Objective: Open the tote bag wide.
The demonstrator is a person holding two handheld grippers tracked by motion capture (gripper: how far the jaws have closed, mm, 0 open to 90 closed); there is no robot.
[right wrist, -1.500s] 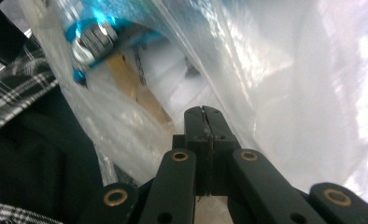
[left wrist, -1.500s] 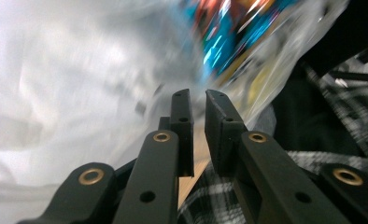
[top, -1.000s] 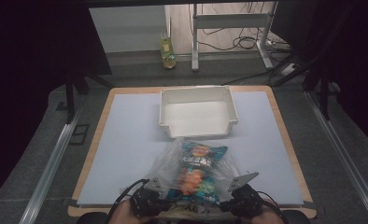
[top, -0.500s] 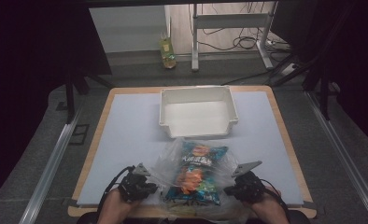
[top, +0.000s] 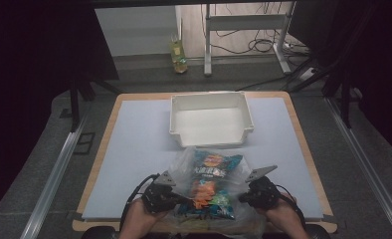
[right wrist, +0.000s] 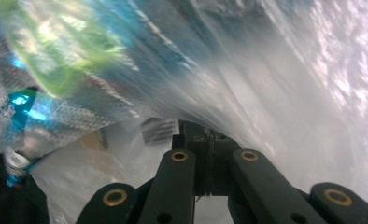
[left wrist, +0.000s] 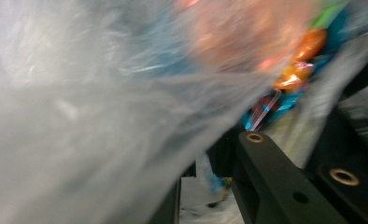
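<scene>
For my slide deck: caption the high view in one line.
Two hand-held grippers, left gripper and right gripper, pinch a clear plastic bag of snack packets before a white bin.

— Can you read anything from where you sit?
— I see print on the snack packet (top: 211, 172) low in the centre of the frame, but it is too small and blurred to read.

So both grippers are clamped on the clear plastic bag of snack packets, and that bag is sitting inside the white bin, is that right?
Not quite. The plastic bag is not inside the white bin; it is on the near side of the bin, over the table, as the high view shows. The rest holds: the left gripper and right gripper each have their jaws shut on the bag's sides.
</scene>
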